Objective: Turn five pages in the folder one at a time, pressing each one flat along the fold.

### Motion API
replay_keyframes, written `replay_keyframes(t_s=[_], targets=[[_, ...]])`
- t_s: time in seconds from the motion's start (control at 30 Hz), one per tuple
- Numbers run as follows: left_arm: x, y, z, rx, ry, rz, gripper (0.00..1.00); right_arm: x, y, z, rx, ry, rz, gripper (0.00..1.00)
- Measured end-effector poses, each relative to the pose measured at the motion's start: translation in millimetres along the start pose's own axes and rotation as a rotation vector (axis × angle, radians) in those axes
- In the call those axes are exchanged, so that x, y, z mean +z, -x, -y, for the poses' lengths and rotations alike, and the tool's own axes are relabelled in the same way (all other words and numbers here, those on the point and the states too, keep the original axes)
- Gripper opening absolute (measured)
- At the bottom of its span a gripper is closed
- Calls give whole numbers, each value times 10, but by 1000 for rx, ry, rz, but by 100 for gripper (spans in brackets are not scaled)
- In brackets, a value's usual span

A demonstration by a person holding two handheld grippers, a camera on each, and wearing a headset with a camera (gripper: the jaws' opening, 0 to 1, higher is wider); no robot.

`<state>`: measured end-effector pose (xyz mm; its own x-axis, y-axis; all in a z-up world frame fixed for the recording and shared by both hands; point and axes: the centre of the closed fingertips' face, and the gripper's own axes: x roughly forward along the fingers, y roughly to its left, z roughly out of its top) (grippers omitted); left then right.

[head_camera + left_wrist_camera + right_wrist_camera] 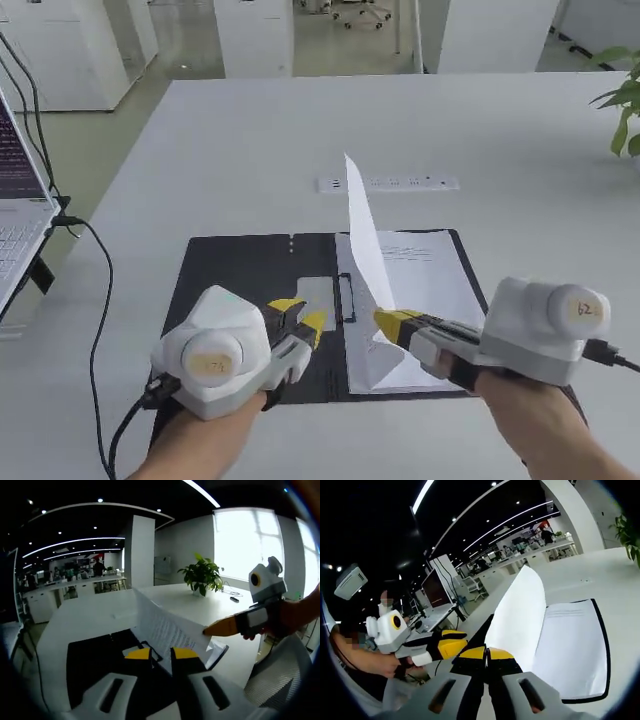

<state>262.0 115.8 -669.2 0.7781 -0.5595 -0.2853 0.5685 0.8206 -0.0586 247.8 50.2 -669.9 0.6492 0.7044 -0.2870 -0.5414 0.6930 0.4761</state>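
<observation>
my right gripper, fingers pinched shut on one page standing up mid-frame, black folder open at lower centre on the white worktop, left gripper, fingers slightly apart, empty, over its left half

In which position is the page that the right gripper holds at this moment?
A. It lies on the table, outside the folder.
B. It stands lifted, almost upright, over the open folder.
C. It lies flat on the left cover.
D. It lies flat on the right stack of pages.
B: the page rises almost upright above the open folder, its lower part pinched between the shut jaws of the right gripper.
</observation>
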Motion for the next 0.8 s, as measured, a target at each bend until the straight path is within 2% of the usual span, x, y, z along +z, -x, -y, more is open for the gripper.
replay_keyframes(t_s=[0.07, 0.33, 0.4, 0.67, 0.8], targets=[[13, 92, -105, 20, -1, 8, 13, -25, -99, -90, 18, 11, -13, 0], [-31, 305, -345, 60, -11, 4, 13, -98, -391, -359, 75, 22, -47, 0], [-35, 354, -393, 68, -9, 4, 12, -144, -459, -423, 87, 39, -70, 0], [-76, 516, -581, 92, -15, 9, 12, -328, -727, -499, 102, 52, -132, 0], [-135, 571, -679, 104, -12, -4, 11, -490, -863, -508, 102, 51, -181, 0]])
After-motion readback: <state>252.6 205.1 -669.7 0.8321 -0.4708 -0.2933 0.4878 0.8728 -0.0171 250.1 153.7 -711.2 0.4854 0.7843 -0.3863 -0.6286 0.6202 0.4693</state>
